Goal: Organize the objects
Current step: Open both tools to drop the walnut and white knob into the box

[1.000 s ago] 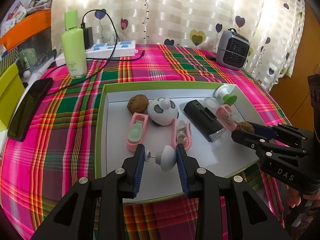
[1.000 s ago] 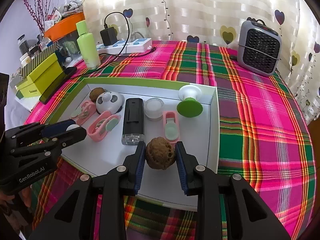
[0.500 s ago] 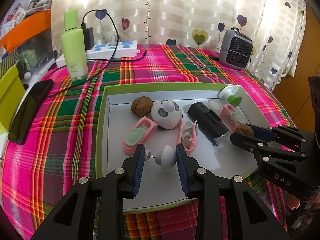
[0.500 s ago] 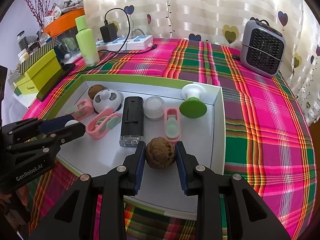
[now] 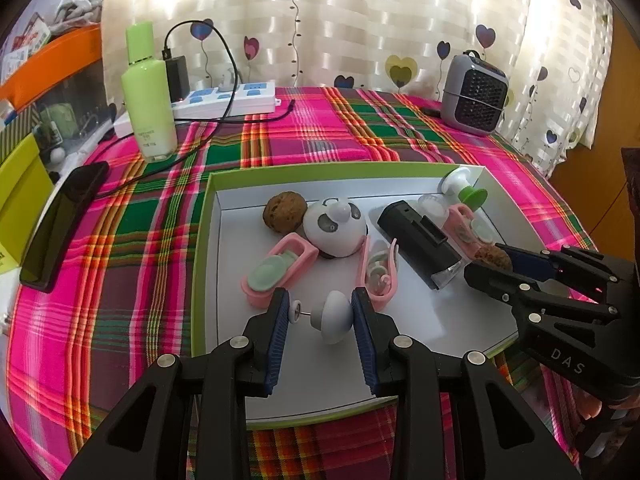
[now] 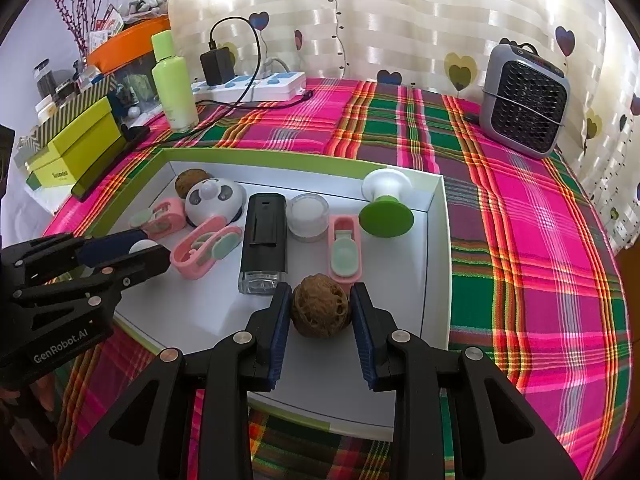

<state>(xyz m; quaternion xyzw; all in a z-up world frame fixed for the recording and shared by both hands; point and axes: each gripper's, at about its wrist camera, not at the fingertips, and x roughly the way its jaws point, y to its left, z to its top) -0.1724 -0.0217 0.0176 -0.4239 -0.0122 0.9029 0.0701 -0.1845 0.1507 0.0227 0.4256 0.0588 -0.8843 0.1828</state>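
Bottle (image 5: 149,92) label print illegible

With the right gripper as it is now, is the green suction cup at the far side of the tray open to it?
Probably not yet: the right gripper is shut on a walnut. The path itself looks free; the green suction cup stands uncovered beyond the pink case.

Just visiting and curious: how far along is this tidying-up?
Hard to say exactly. Most small items already lie in the white tray. In hand: the left gripper clamps a white knob, the right gripper a brown walnut, both above the tray. Left: setting those two down.
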